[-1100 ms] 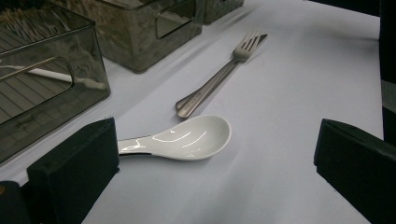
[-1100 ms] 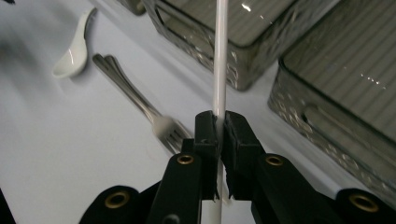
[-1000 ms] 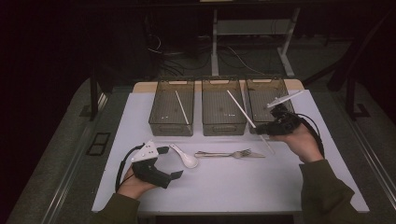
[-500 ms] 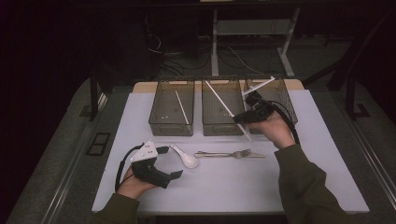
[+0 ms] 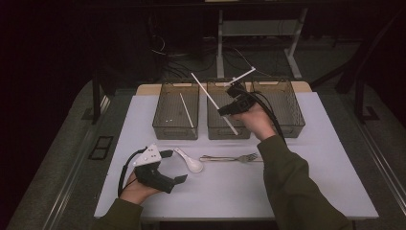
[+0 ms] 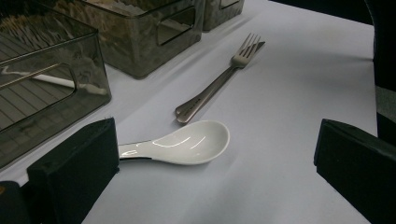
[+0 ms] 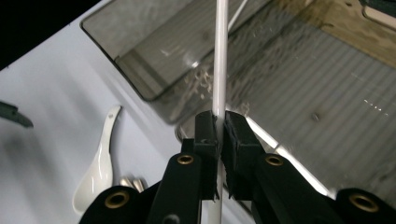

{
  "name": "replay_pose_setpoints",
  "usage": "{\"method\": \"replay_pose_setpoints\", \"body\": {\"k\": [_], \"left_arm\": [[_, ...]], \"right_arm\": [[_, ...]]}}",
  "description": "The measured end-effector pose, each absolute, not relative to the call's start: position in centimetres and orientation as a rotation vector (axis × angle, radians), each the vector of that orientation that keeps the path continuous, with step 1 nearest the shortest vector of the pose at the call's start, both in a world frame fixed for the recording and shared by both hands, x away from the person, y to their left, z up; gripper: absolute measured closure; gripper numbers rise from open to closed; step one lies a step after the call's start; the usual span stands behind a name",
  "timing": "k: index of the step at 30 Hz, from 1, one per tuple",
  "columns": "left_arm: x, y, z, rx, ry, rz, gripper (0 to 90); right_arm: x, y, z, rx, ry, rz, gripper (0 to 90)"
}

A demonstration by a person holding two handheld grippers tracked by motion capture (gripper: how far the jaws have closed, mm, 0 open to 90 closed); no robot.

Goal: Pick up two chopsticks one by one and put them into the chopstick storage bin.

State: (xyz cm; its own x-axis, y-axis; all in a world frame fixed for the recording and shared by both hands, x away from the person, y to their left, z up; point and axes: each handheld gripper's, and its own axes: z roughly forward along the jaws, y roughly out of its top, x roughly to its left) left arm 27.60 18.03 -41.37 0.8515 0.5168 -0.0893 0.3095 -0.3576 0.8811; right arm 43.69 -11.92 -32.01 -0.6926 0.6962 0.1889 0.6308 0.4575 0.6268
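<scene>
My right gripper (image 5: 229, 108) hangs above the middle bin (image 5: 214, 130), shut on a long white chopstick (image 5: 206, 91) that slants up to the left. In the right gripper view the chopstick (image 7: 220, 56) runs straight up from between the closed jaws of the right gripper (image 7: 220, 127). My left gripper (image 5: 168, 167) rests on the white table (image 5: 297, 187), open, beside a white ceramic spoon (image 5: 189, 162). In the left gripper view the spoon (image 6: 187, 142) lies between the wide-apart jaws of the left gripper (image 6: 212, 163). A metal fork (image 5: 231, 157) lies right of the spoon.
Three smoky clear bins stand in a row at the back: the left bin (image 5: 163, 125) holds another white chopstick (image 5: 186, 110), and the right bin (image 5: 292, 125) stands beside the middle one. The fork (image 6: 219, 79) points toward the bins.
My right gripper has carried the chopstick leftward, from over the right bin to over the middle bin. The left gripper, spoon and fork have stayed put.
</scene>
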Motion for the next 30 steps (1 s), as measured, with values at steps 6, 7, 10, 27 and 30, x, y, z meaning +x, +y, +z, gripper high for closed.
{"method": "replay_pose_setpoints", "body": {"k": [6,7,10,27,30], "left_arm": [[27.5,17.9,-41.4,1.968,0.611,0.243,0.0],[27.5,17.9,-41.4,1.967,0.609,0.243,0.0],[27.5,18.0,-41.4,1.970,0.603,0.246,0.0],[27.5,18.0,-41.3,1.961,0.601,0.242,0.0],[27.5,17.9,-41.3,1.958,0.602,0.239,0.0]], "right_arm": [[44.8,-9.6,-31.9,1.184,2.605,1.053,84.0],[45.0,-9.1,-31.9,1.183,2.602,1.049,84.0],[45.8,-7.7,-31.9,1.191,2.603,1.041,84.0],[48.7,-0.2,-32.0,1.197,2.595,1.038,84.0],[49.0,0.5,-32.5,1.223,2.587,1.044,84.0]]}}
